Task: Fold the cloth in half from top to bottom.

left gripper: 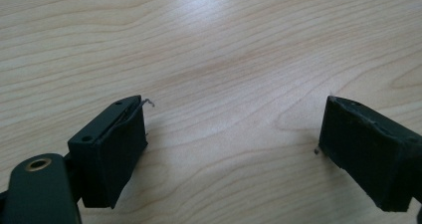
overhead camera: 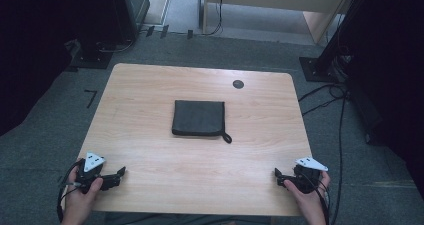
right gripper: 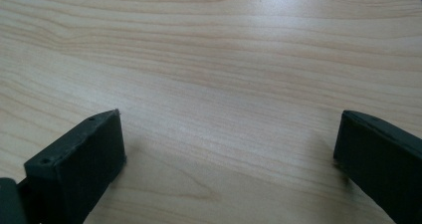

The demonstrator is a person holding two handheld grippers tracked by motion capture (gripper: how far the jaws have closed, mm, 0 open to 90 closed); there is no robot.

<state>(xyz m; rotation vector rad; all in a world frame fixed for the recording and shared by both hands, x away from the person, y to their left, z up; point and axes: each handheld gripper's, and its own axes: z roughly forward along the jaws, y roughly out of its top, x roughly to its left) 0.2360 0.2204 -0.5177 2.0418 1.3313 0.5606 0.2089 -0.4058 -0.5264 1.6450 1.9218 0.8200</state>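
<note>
Two spread-jawed empty grippers, left (overhead camera: 120, 172) and right (overhead camera: 276, 175), near possibly zipped dark pouch (overhead camera: 198, 117).

Dark folded cloth (overhead camera: 198, 117), flat, table centre

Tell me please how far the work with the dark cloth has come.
Done: the dark cloth lies folded at the table's middle. In hand: nothing; the left claw and right claw rest open at the near corners, apart from it. Left: any handling of the cloth.
</note>
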